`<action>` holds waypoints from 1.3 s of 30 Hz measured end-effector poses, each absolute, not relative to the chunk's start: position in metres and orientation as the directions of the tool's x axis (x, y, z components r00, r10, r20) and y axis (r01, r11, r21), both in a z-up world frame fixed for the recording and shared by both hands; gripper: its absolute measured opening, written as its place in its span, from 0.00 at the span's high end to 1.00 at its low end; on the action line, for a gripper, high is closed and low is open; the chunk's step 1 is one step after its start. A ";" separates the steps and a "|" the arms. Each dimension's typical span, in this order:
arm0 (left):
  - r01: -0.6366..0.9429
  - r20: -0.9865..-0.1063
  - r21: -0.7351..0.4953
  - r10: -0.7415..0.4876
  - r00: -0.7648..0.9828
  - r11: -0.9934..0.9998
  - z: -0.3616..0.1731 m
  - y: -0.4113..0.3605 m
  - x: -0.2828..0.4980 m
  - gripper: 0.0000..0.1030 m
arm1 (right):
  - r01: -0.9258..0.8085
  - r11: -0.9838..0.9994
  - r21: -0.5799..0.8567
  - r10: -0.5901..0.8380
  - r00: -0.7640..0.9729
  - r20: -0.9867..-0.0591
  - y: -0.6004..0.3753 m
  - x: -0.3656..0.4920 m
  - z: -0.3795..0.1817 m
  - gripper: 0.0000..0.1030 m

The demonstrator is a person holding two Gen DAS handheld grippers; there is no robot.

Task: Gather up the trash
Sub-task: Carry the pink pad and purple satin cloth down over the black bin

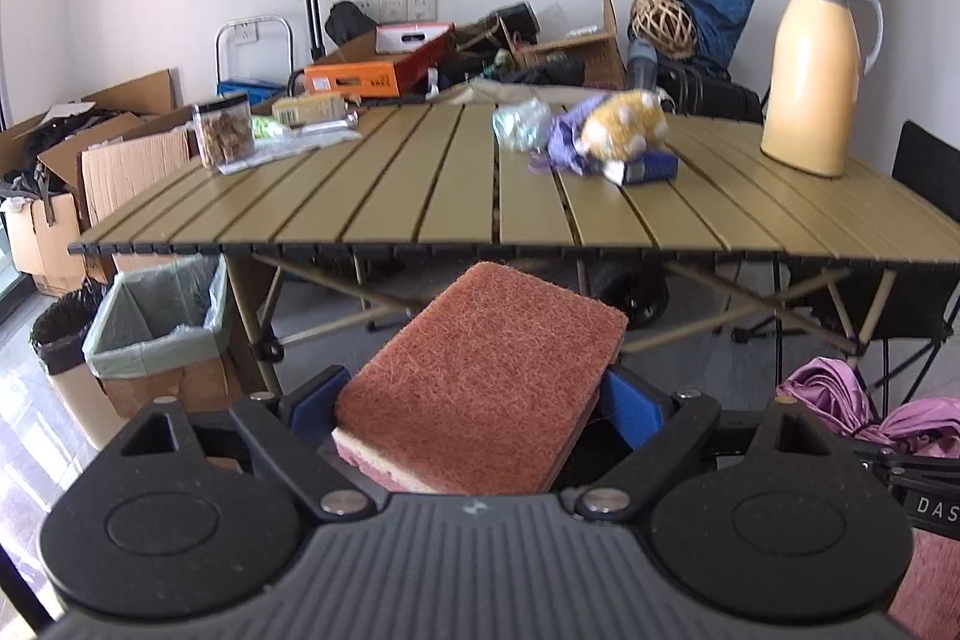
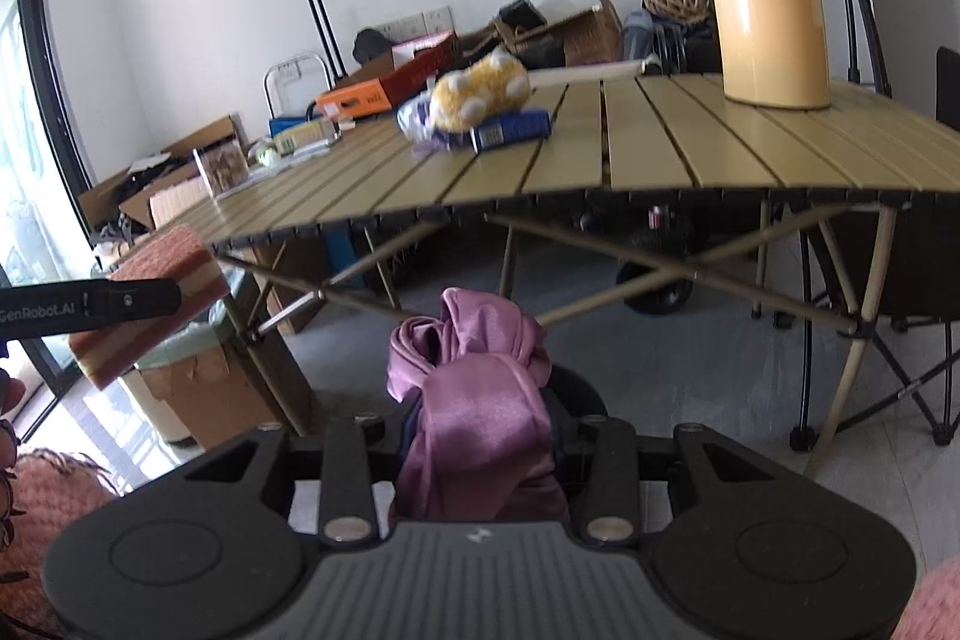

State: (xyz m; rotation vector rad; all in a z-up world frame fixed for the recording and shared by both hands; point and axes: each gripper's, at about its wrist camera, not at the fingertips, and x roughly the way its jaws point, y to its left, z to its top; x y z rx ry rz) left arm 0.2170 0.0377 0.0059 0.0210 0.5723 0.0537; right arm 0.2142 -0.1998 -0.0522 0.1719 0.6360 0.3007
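Note:
My left gripper [image 1: 477, 400] is shut on a pink scouring sponge [image 1: 486, 376], held in front of the table's near edge; the sponge also shows in the right wrist view [image 2: 174, 274]. My right gripper [image 2: 480, 418] is shut on a crumpled purple cloth [image 2: 474, 400], low before the table; the cloth shows in the left wrist view [image 1: 840, 394]. A cardboard bin with a green liner [image 1: 159, 322] stands on the floor at the table's left corner. On the slatted table [image 1: 420, 196] lie a crumpled plastic bag [image 1: 519, 124], a purple wrapper [image 1: 561, 142], a yellow plush toy [image 1: 627, 124] and a blue box [image 1: 651, 169].
A yellow thermos jug [image 1: 816, 64] stands at the table's right. A clear jar [image 1: 222, 133] and packets sit at its left. A black-lined round bin [image 1: 63, 340] is beside the cardboard bin. Boxes and clutter fill the back wall. A black folding chair [image 2: 900, 280] stands at right.

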 end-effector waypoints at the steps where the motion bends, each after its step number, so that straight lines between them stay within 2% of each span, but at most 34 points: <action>1: -0.042 -0.554 0.036 0.055 0.831 0.998 0.001 0.037 0.217 0.12 | -0.221 0.942 0.251 0.329 0.754 -0.569 -0.199 0.214 -0.056 0.64; 12: -0.035 -0.703 0.006 0.029 0.711 0.999 -0.056 0.032 0.223 0.12 | -0.187 0.952 0.241 0.304 0.646 -0.700 -0.191 0.217 -0.097 0.64; 23: -0.036 -0.800 0.013 0.032 0.600 0.999 -0.105 0.036 0.240 0.12 | -0.139 0.970 0.198 0.242 0.541 -0.806 -0.189 0.227 -0.134 0.64; 39: -0.046 -0.875 0.029 0.047 0.481 0.999 -0.142 0.042 0.262 0.12 | -0.085 0.979 0.185 0.202 0.496 -0.845 -0.201 0.249 -0.156 0.64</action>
